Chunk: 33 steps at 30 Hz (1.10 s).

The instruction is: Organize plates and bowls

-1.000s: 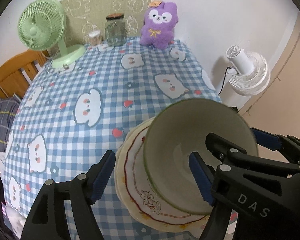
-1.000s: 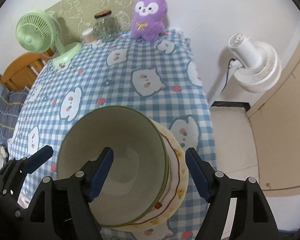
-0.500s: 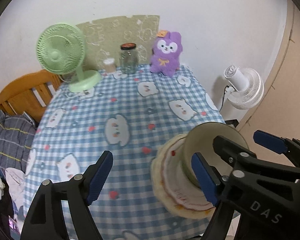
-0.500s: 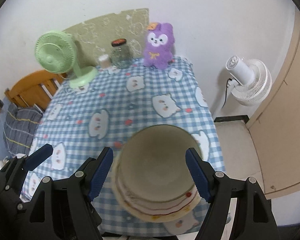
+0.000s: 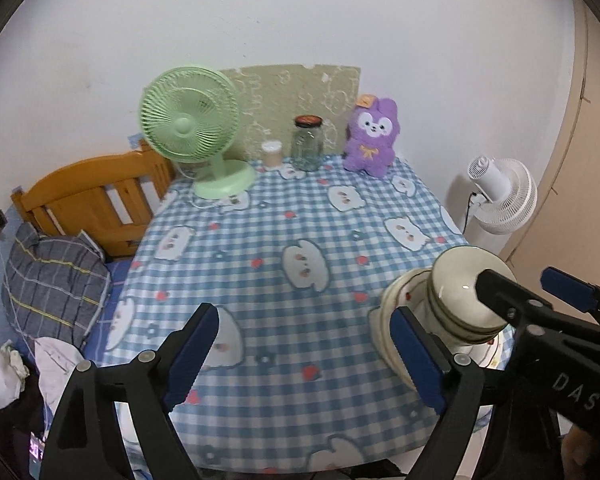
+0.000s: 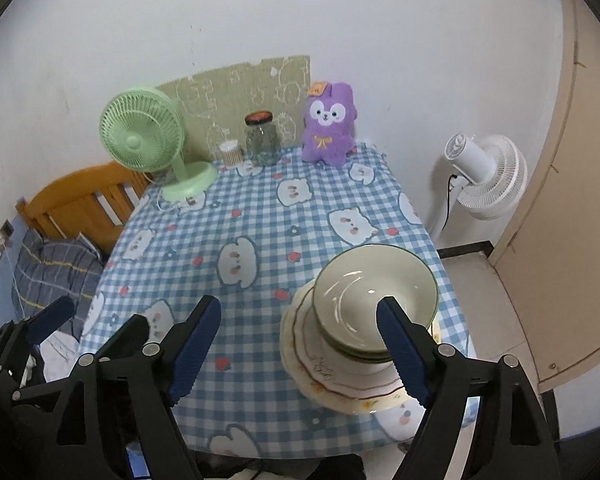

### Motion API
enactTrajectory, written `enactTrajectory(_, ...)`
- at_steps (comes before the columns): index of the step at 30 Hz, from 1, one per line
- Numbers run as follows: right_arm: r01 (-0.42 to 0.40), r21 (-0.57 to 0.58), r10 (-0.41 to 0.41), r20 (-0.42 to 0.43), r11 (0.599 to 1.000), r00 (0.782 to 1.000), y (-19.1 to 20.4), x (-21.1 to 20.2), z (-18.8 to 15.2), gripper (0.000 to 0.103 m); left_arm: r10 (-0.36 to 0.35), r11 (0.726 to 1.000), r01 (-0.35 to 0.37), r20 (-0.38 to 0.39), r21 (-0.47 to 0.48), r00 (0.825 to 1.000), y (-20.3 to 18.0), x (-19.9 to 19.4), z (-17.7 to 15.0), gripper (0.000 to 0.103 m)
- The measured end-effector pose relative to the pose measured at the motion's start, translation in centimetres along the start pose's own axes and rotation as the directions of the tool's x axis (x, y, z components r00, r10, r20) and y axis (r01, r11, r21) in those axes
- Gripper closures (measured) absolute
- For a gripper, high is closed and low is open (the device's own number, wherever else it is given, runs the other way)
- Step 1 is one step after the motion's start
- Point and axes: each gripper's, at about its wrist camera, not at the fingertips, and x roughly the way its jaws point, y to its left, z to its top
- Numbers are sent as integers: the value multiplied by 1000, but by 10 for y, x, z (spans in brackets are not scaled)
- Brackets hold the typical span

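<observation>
A stack of pale green-rimmed bowls [image 6: 374,294] sits on a stack of cream plates with a red-brown rim line [image 6: 328,372] near the front right corner of the table with a blue checked cloth [image 6: 260,240]. The stack also shows in the left wrist view [image 5: 458,300]. My right gripper [image 6: 300,346] is open and empty, raised above and in front of the stack. My left gripper [image 5: 306,354] is open and empty, to the left of the stack. The right gripper's body [image 5: 548,336] hides part of the bowls in the left wrist view.
At the table's back stand a green desk fan [image 6: 148,148], a small cup [image 6: 230,154], a glass jar [image 6: 262,140] and a purple plush toy [image 6: 328,126]. A white floor fan [image 6: 484,176] stands right of the table. A wooden bed frame [image 6: 80,200] is at the left.
Both grippers have pulled back and up from the stack, which now looks smaller and farther. The bowls stay on the plates; both grippers stay open.
</observation>
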Motion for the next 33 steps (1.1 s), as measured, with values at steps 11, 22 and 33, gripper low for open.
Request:
enactTrajectory(11, 24, 21, -26, 74, 999, 997, 23, -36, -25, 17, 24, 999, -21, 88, -34, 996, 45, -38, -13, 7)
enactTrajectory(22, -12, -33, 17, 133, 999, 991, 23, -52, -34, 16, 85, 996, -80, 145, -36, 986, 37, -54, -24, 5)
enactTrajectory(33, -31, -21, 34, 123, 999, 992, 9, -61, -41, 16, 74, 995, -65, 134, -71, 988, 29, -60, -32, 5)
